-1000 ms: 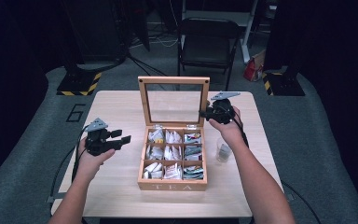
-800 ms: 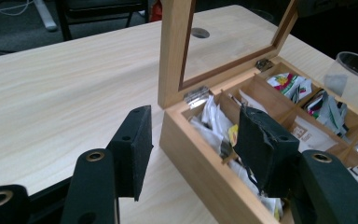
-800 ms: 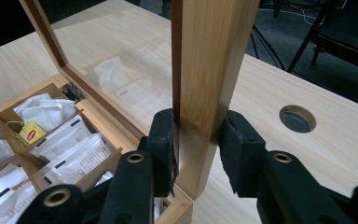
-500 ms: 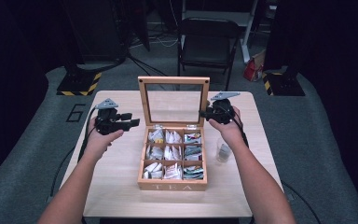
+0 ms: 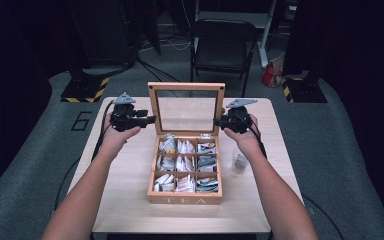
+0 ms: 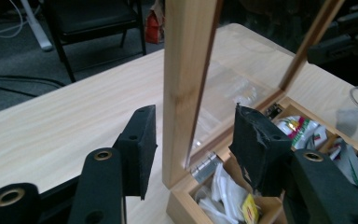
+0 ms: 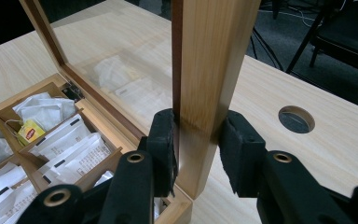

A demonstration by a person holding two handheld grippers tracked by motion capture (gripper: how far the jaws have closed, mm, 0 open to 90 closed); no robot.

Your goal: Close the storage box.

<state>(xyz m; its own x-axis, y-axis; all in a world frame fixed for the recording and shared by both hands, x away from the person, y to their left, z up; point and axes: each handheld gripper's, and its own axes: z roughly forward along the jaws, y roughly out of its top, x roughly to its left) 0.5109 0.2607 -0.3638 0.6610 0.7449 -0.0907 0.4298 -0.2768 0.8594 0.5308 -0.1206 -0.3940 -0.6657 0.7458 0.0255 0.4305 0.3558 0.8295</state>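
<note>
Box: wooden tea box [image 5: 185,187] sits mid-counter, lettered "TEA" on its front wall; compartments hold tea bags [image 5: 179,164].
Lid: glass-paned lid [image 5: 186,85] stands upright at the back of the box, hinged along the rear edge.
Right gripper: right gripper [image 5: 223,122] is clamped on the lid's right frame post; in the right gripper view both pads [image 7: 162,150] press the wood from either side, low on the post near the hinge corner.
Left gripper: left gripper [image 5: 150,119] is at the lid's left frame post, jaws just been closing; in the left gripper view the post stands between the pads [image 6: 140,148] with a gap on each side, no contact visible.
Counter: light wood counter [image 5: 125,200]; a clear glass [image 5: 239,162] stands just beside the box's right wall, under the right forearm.
Background: folding chair [image 5: 223,45] beyond the far edge of the counter.
</note>
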